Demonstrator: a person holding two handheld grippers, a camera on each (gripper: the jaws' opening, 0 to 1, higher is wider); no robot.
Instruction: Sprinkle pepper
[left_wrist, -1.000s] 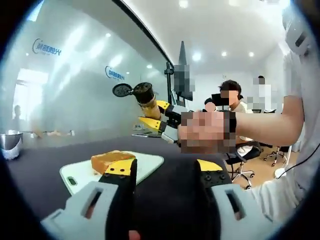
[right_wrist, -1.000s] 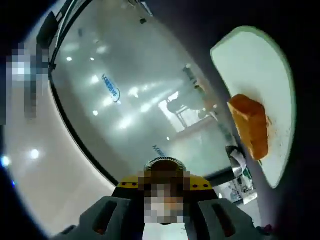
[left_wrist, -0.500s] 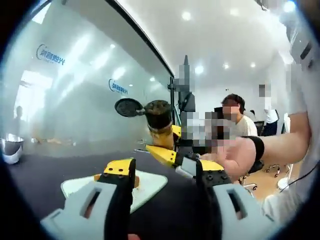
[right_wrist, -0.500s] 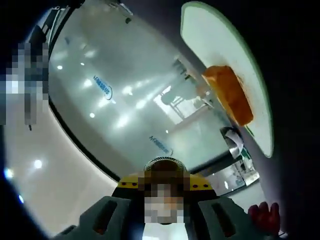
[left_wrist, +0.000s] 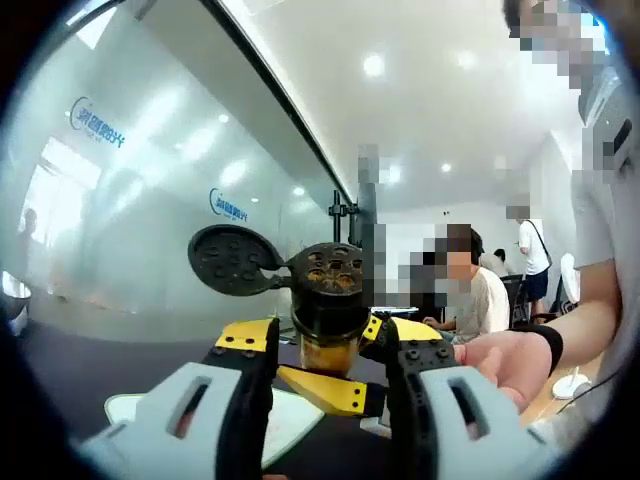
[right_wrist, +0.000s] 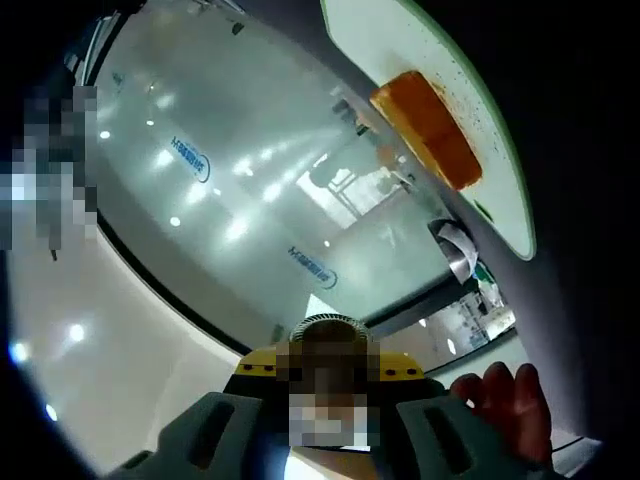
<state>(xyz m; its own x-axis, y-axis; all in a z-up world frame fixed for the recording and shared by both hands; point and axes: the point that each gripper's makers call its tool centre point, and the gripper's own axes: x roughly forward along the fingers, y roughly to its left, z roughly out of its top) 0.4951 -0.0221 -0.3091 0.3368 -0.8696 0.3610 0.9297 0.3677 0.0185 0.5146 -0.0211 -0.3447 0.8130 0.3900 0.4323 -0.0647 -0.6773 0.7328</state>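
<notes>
The right gripper (left_wrist: 345, 375) is clamping one pepper shaker (left_wrist: 330, 300), its flip lid (left_wrist: 232, 260) hanging open, tipped toward one toast slice (right_wrist: 428, 128) on one cutting board (right_wrist: 500, 200) for sprinkling. It is sitting just beyond the left gripper (left_wrist: 325, 400), whose jaws are spread, holding nothing.

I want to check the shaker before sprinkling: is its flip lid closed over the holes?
No. In the left gripper view the pepper shaker's lid is swung open to the side, leaving the holes uncovered.
</notes>
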